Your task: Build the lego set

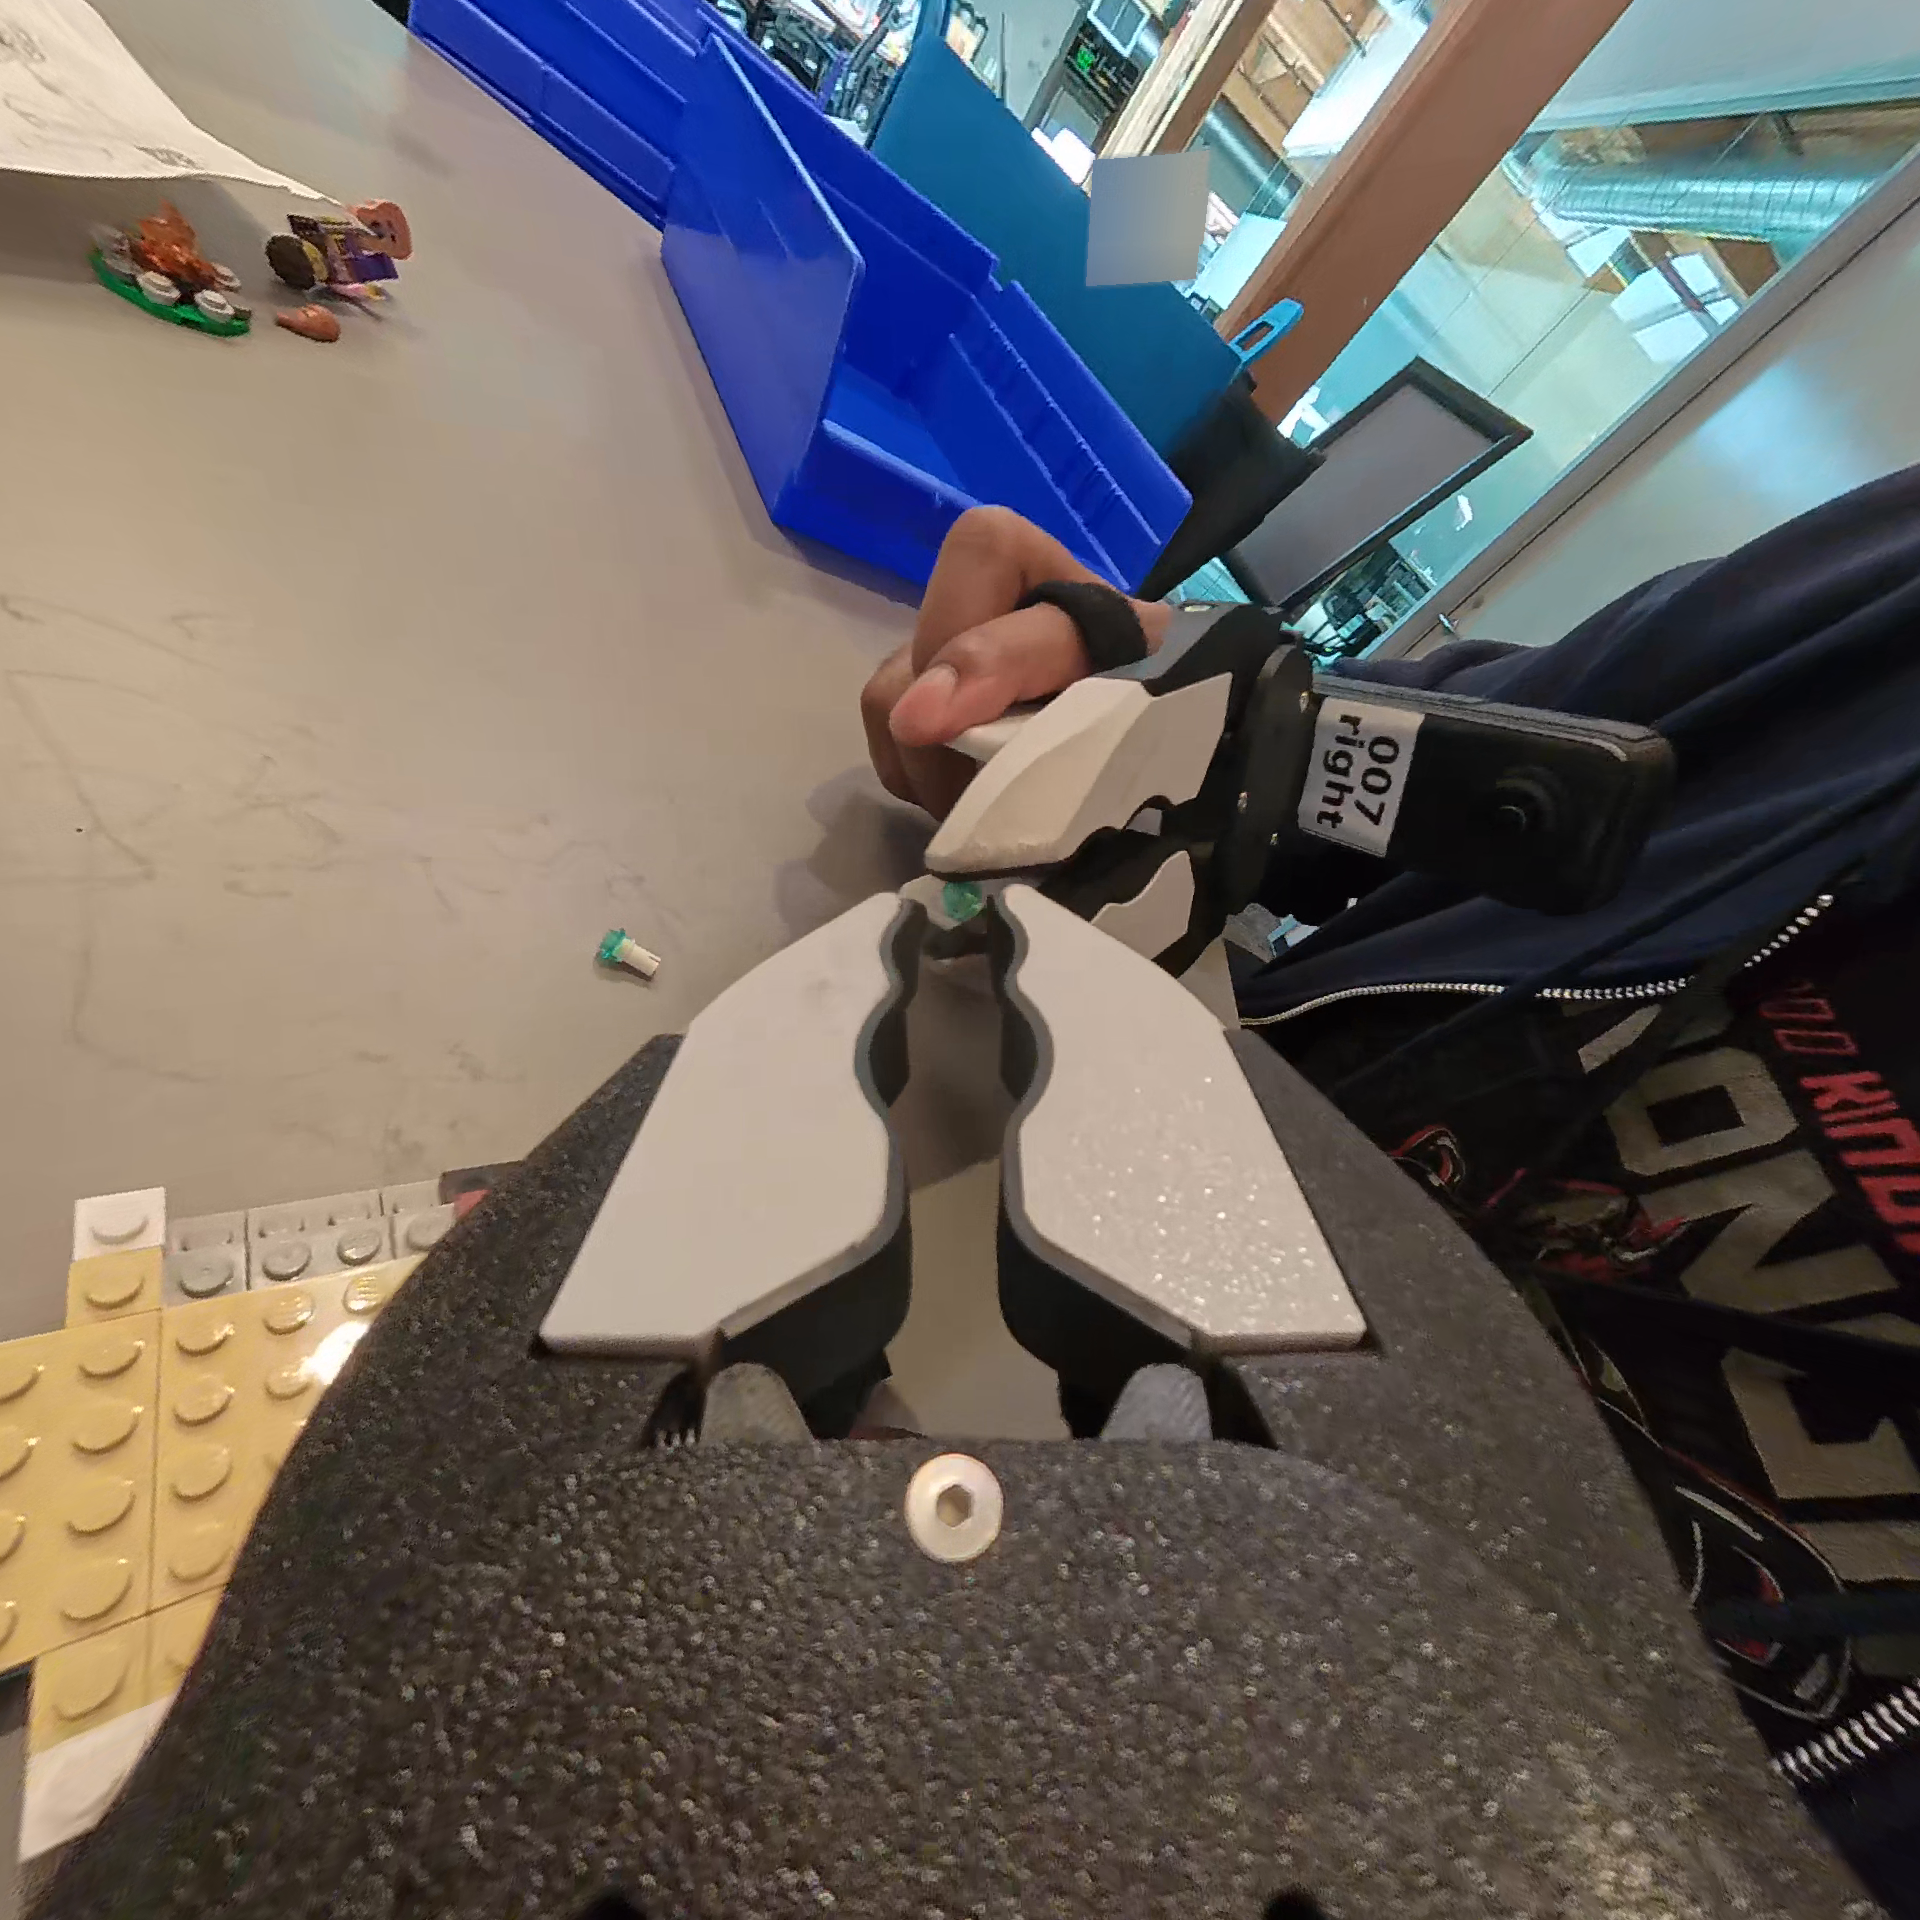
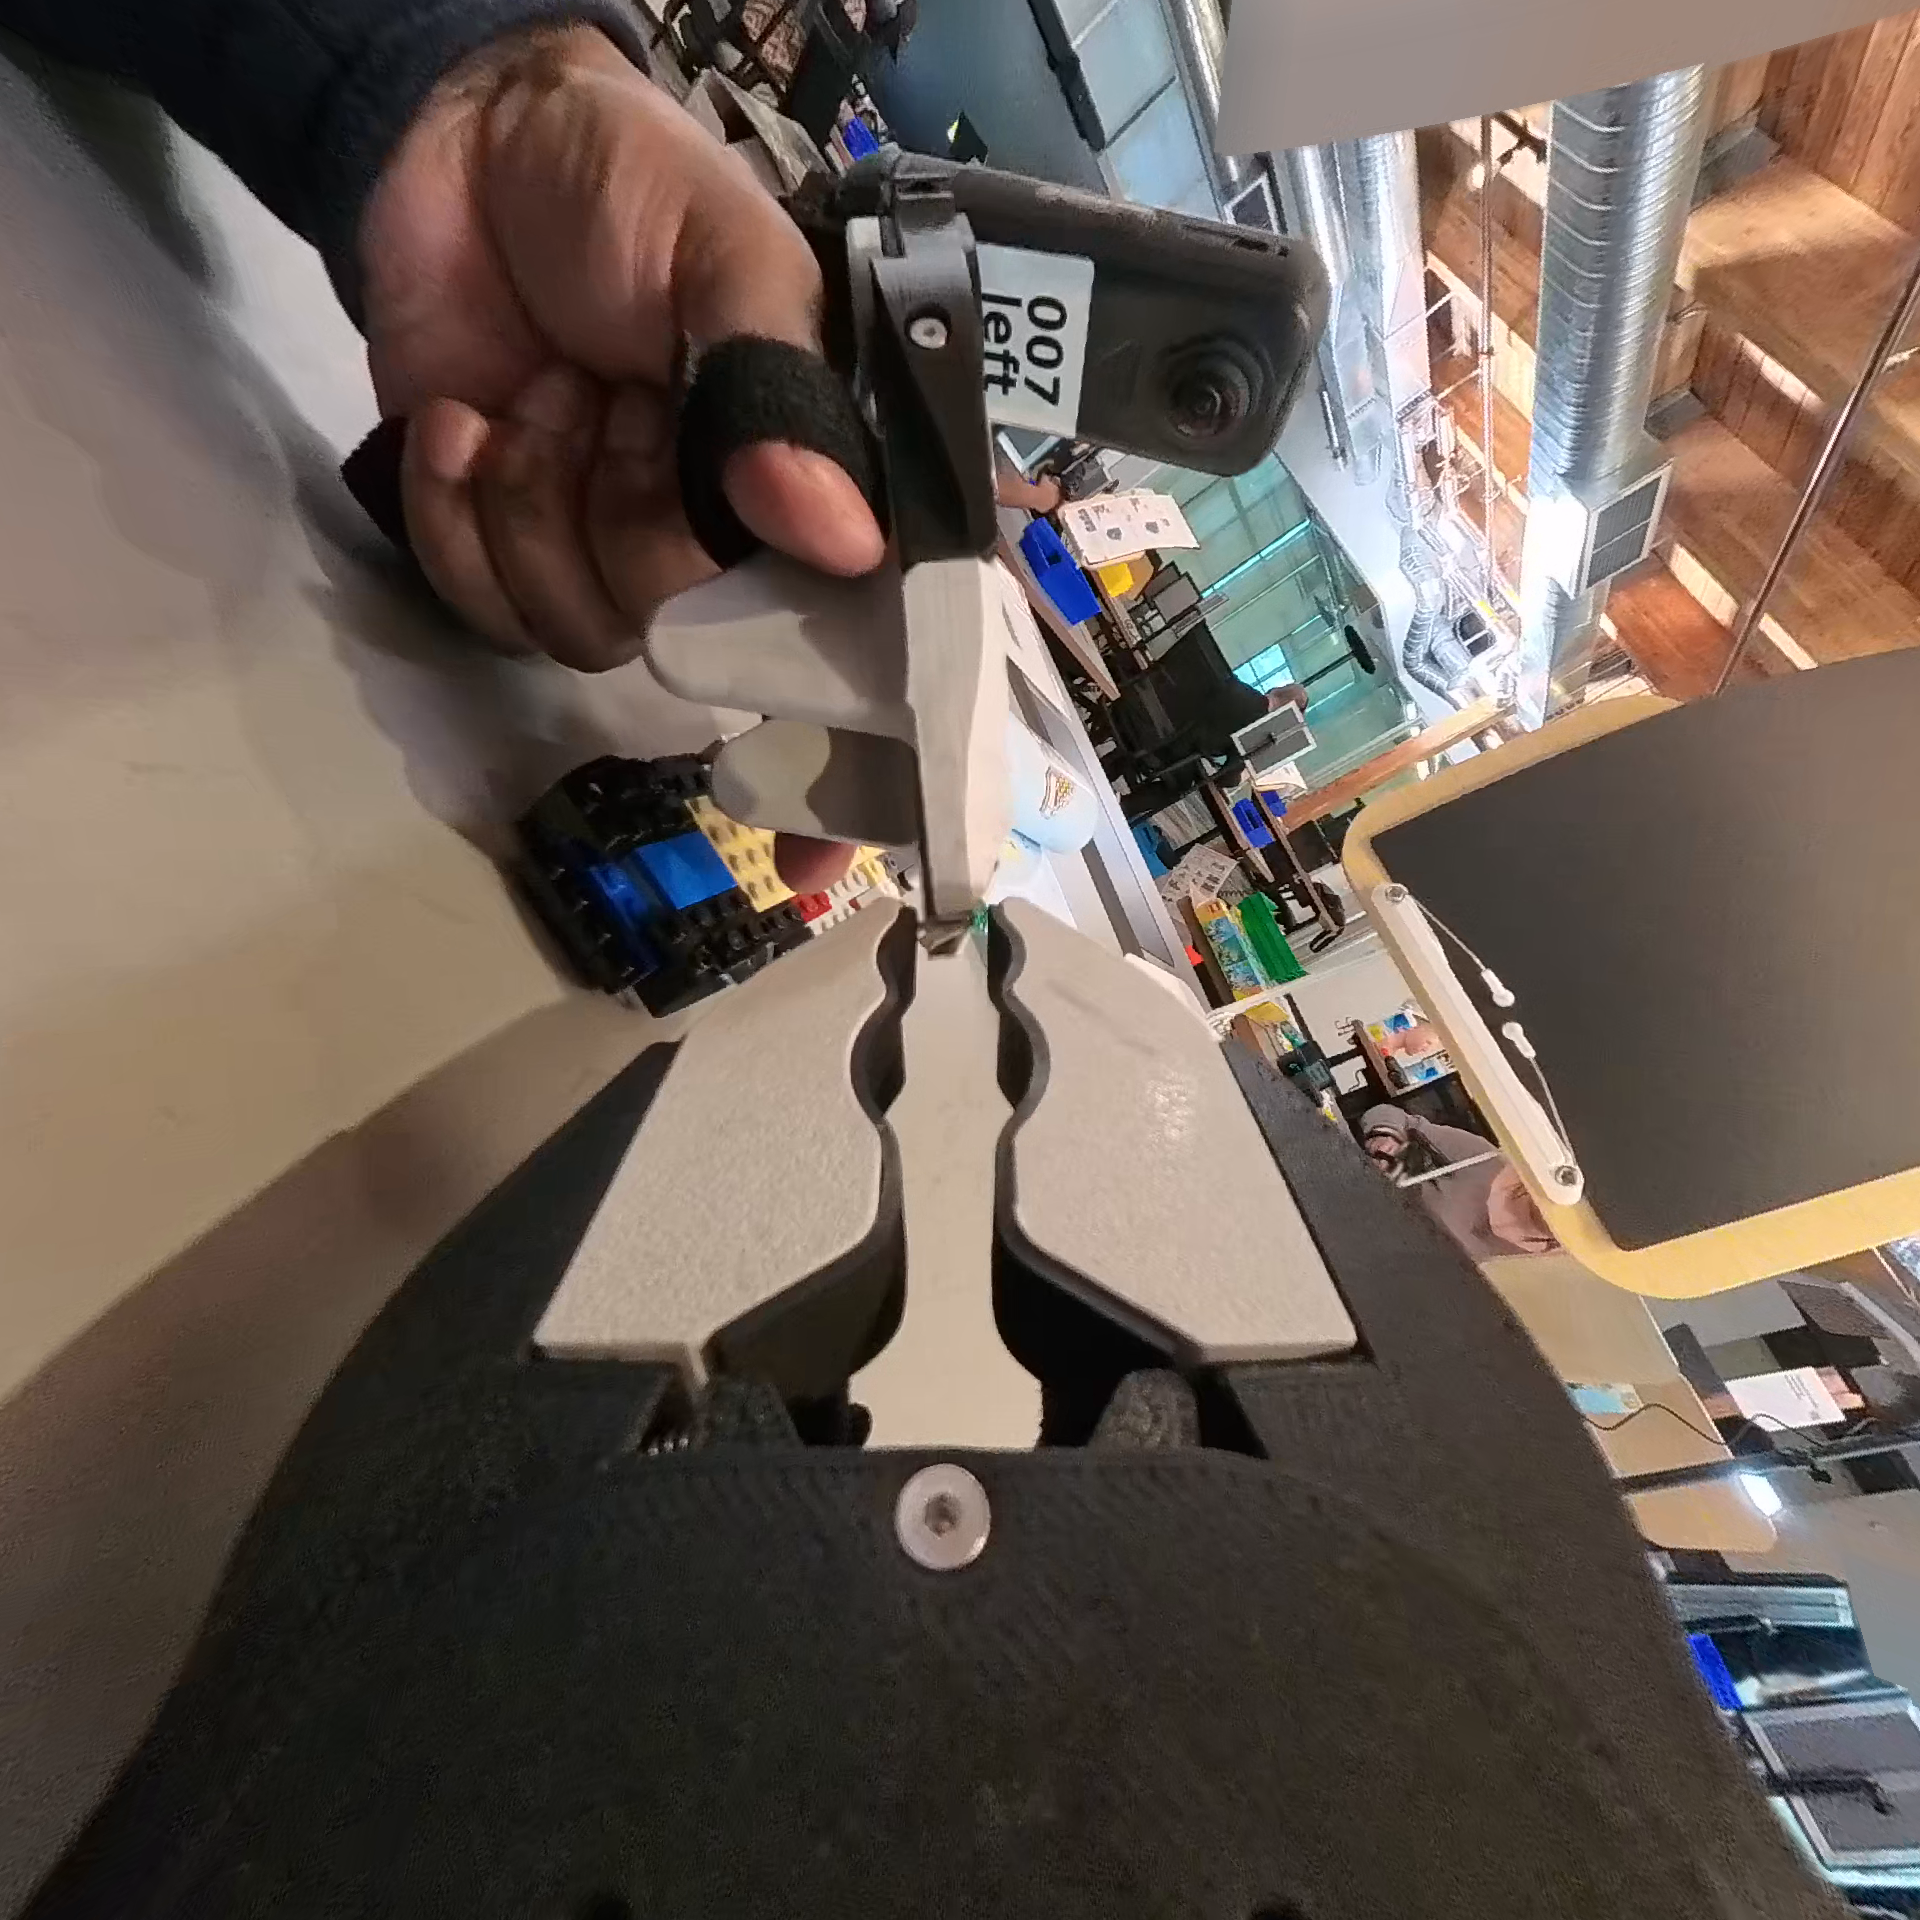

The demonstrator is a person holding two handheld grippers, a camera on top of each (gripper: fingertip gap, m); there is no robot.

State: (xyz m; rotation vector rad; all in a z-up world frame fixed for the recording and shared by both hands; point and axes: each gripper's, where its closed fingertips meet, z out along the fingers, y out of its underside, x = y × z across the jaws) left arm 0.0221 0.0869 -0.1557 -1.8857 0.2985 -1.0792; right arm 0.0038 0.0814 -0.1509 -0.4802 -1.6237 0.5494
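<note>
My two grippers meet tip to tip above the grey table. A small green and white toy piece sits where they cross. In the left wrist view it stands between my left gripper's fingertips, with a thin dark gap beside the right pad, so the left gripper counts as open. My right gripper comes in from the right in that view, with one finger above the piece and one below, shut on it. In the right wrist view a sliver of green shows beside the left gripper's finger.
A second green and white piece lies loose on the table. Tan and grey studded plates lie at lower left, and small toy figures lie at the far left. Blue bins stand behind. A black, blue and yellow brick build sits near the left hand. My left and right fingertips are right by each other.
</note>
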